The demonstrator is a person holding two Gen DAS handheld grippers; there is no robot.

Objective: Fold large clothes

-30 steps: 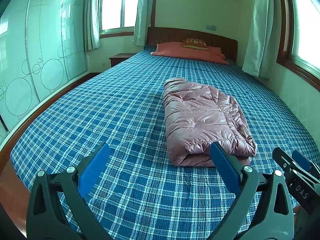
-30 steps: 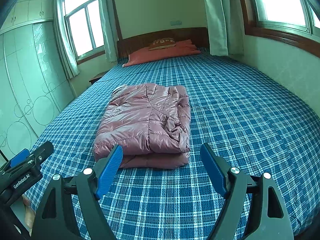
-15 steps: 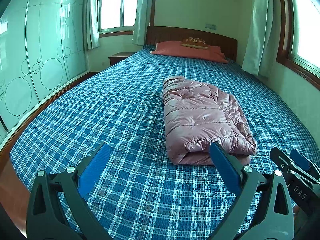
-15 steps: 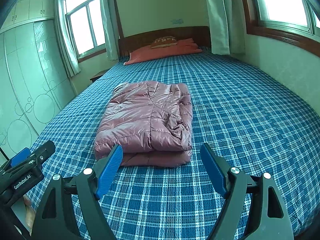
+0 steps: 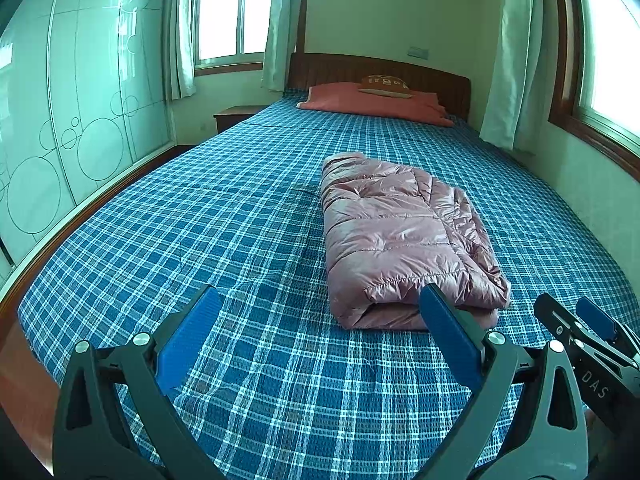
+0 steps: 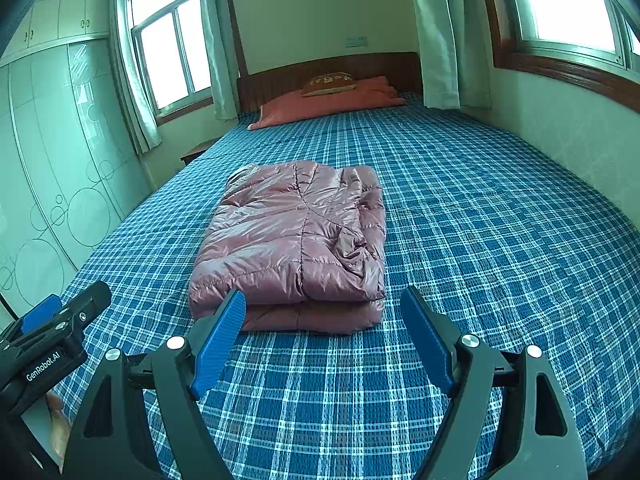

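Observation:
A shiny pink puffer jacket [image 5: 400, 236] lies folded into a thick rectangle on the blue plaid bed [image 5: 224, 232]; it also shows in the right wrist view [image 6: 296, 240]. My left gripper [image 5: 320, 320] is open and empty, held above the bed's near end, left of and short of the jacket. My right gripper [image 6: 320, 316] is open and empty, just short of the jacket's near folded edge. The right gripper shows at the left view's right edge [image 5: 588, 332], and the left gripper at the right view's left edge [image 6: 60, 320].
Orange-red pillows [image 5: 372, 104] lie at the wooden headboard [image 5: 400, 72]. A glass-door wardrobe [image 5: 80, 112] stands on the left, a nightstand [image 5: 236, 116] in the far left corner, and curtained windows [image 6: 568, 4] on the right wall.
Both grippers have drawn back slightly from the jacket and risen a little. The jacket has not moved. Both stay open.

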